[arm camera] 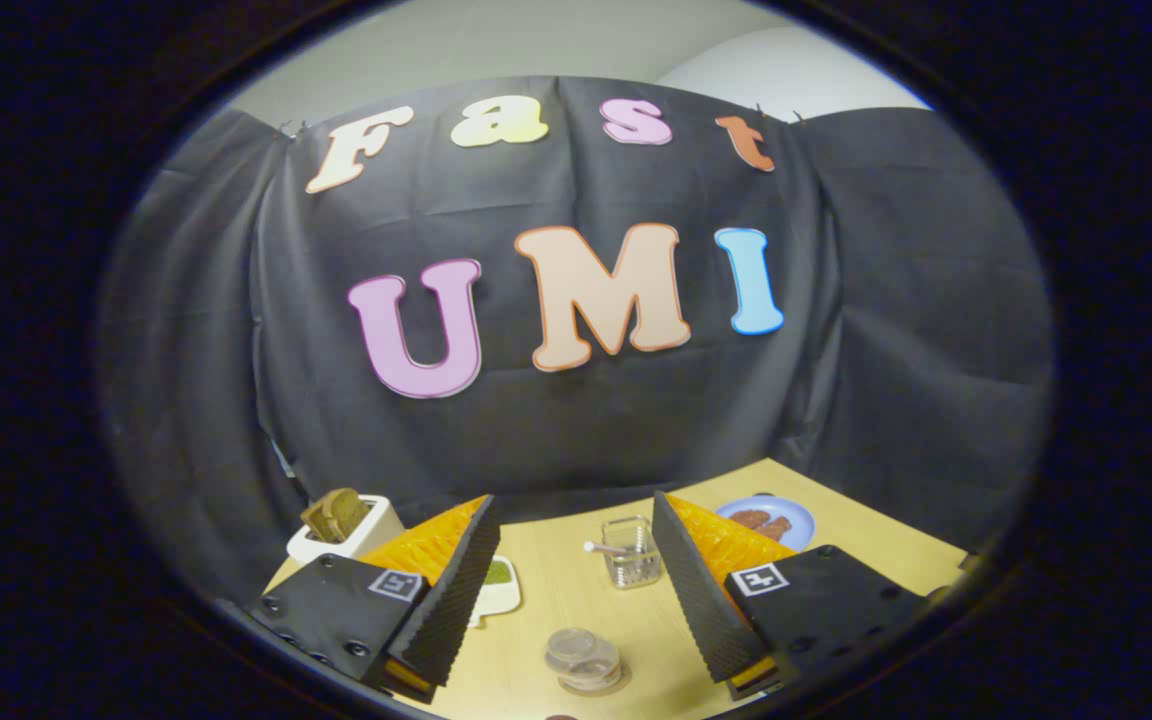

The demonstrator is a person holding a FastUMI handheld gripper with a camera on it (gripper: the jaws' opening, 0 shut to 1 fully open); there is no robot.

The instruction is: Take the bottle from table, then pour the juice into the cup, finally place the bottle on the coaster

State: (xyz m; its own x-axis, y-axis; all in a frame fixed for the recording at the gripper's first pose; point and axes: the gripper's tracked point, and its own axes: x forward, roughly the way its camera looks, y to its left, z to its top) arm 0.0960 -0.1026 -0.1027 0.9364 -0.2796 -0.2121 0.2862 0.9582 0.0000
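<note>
My gripper (572, 503) is open and held above the wooden table (546, 620), with nothing between its fingers. Below the gap, close to me, stands a small clear round bottle (584, 660), seen from above; a thin brownish rim shows around its base, and I cannot tell what that rim is. Farther along the table, just left of the right finger (696, 590), sits a clear glass cup (632, 552) with a thin stick resting in it. Both fingers hang well clear of the bottle and the cup.
A white dish with something green in it (498, 585) lies partly behind the left finger. A white box holding brown pieces (344, 522) stands at the back left. A blue plate with brown food (766, 522) lies at the back right. Black cloth walls close off the table's far side.
</note>
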